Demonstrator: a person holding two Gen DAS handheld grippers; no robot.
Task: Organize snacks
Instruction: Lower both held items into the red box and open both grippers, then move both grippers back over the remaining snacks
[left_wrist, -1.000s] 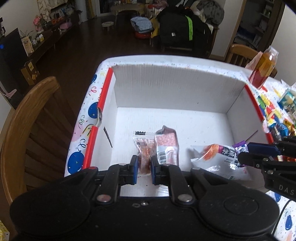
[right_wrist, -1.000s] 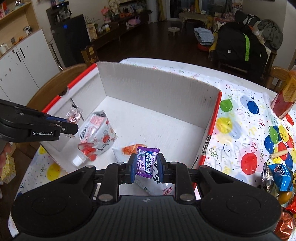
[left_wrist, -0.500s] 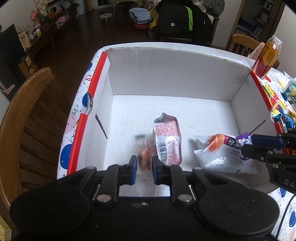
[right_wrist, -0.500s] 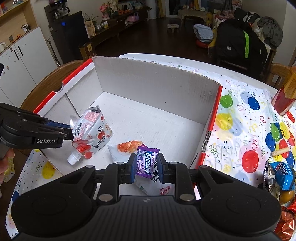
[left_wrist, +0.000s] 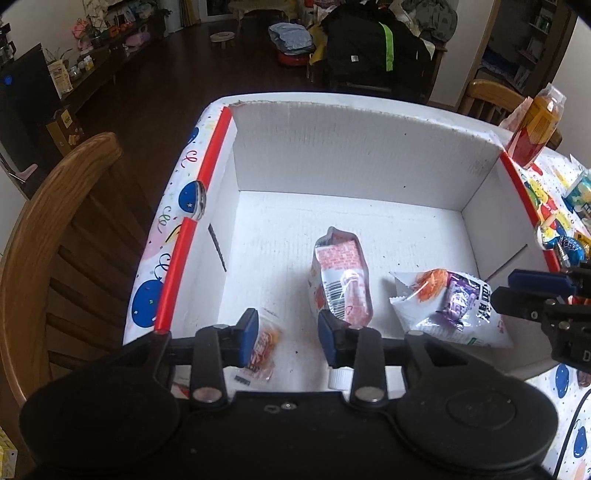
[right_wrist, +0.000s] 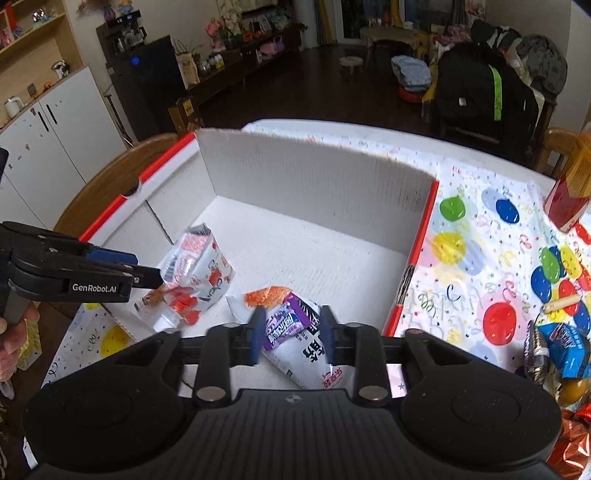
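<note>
Two grippers hang over a white box (left_wrist: 347, 166) on the worktop: the left gripper (left_wrist: 288, 334), fingers spread, above a small orange packet (left_wrist: 263, 350); the right gripper (right_wrist: 291, 334), fingers spread, around a loose purple candy (right_wrist: 286, 325).

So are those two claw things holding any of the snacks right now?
No. Both are open: the left gripper stands over the small orange packet, and the purple candy lies loose between the right gripper fingers.

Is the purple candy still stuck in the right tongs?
Apart. The right wrist view shows the right tongs wide open, the purple candy lying on the white bag.
</note>
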